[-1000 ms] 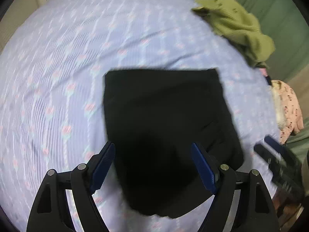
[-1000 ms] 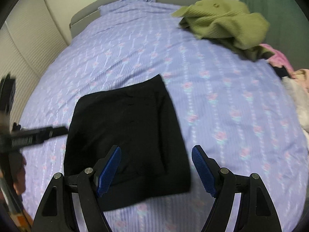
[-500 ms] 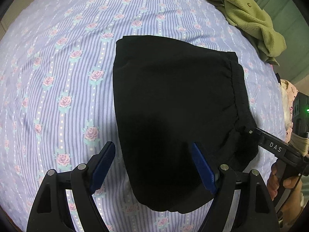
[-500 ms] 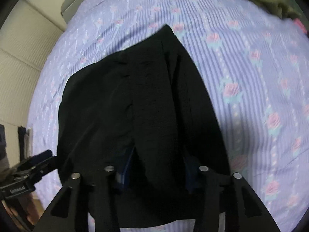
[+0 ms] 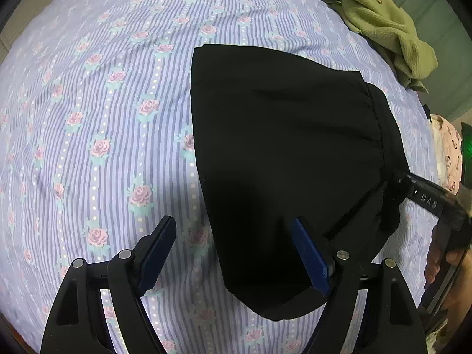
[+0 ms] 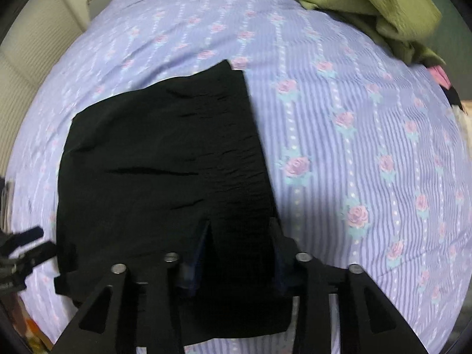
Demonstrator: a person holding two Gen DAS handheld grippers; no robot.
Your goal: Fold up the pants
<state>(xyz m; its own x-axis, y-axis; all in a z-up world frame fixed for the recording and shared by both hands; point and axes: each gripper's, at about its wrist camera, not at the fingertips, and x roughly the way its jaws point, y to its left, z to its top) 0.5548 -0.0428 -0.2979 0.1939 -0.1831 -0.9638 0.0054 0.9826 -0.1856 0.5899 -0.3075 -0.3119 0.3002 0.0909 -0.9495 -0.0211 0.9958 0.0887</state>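
Black pants (image 5: 289,153) folded into a compact block, centre-right of the left view, on the striped floral bed sheet (image 5: 97,112). Right gripper (image 6: 239,253) looks clamped on the near waistband edge; left gripper (image 5: 236,253) jaws apart, straddling the near-left edge, gripping nothing. Advice: grip both near corners level, lift evenly so layers don't slip. Green sweater (image 5: 380,26) upper right, well apart; nothing blocks the fold

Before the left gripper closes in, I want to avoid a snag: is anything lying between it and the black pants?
Nothing visible. The open left gripper already straddles the near edge of the folded black pants, with only floral striped bedsheet beneath.
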